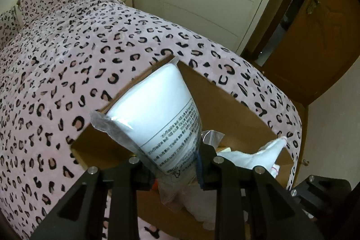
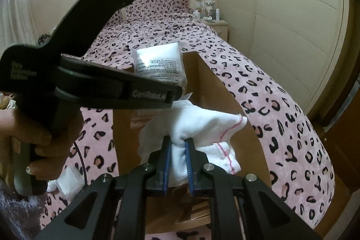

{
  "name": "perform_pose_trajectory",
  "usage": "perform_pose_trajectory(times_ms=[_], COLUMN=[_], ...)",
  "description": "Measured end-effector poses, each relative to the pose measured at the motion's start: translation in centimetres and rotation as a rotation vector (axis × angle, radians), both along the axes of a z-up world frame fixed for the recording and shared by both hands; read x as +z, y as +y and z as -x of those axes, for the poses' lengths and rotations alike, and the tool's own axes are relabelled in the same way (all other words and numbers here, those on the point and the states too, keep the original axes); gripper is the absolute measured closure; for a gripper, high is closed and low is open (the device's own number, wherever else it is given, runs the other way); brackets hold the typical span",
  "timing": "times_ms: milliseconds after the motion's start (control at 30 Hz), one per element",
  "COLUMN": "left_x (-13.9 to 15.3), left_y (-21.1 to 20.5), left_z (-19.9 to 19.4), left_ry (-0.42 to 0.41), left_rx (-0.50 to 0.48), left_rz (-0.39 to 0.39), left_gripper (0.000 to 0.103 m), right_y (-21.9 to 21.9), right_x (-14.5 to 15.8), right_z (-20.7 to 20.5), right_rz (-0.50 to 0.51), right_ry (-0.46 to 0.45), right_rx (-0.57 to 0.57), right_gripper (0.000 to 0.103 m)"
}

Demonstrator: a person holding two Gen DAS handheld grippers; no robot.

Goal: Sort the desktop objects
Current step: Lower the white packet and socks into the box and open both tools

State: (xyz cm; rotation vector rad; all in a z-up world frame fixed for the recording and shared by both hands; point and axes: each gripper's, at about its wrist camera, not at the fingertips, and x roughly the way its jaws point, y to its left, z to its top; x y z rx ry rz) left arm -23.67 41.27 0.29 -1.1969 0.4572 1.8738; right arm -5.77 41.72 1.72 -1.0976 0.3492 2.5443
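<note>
A white plastic-wrapped packet is pinched at its lower end by the left gripper, fingers drawn in narrow around it, and is held at the centre of the left wrist frame above an open cardboard box. In the right wrist frame a bunched white cloth with pink stitching is clamped between the blue pads of the right gripper, low in the centre, over the same box. The box is set on a pink leopard-print bedspread. At the left of the right wrist frame, the left gripper's handle is gripped by a hand.
</note>
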Motion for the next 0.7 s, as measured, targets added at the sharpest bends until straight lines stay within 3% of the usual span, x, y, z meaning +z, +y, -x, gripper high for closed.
perform_pose_trajectory(times_ms=[333, 700], left_x=[-3.4, -5.1], left_y=[0.7, 0.7], left_z=[0.1, 0.9], left_ry=[-0.045, -0.048], left_rx=[0.002, 0.011], left_rz=[0.028, 0.056], left_gripper=[0.075, 0.074], right_y=[0.7, 1.3], right_x=[-1.6, -3.3], right_z=[0.3, 1.0], right_rz=[0.016, 0.041], right_ry=[-0.042, -0.069], right_rx=[-0.009, -0.017], right_gripper=[0.091, 0.090])
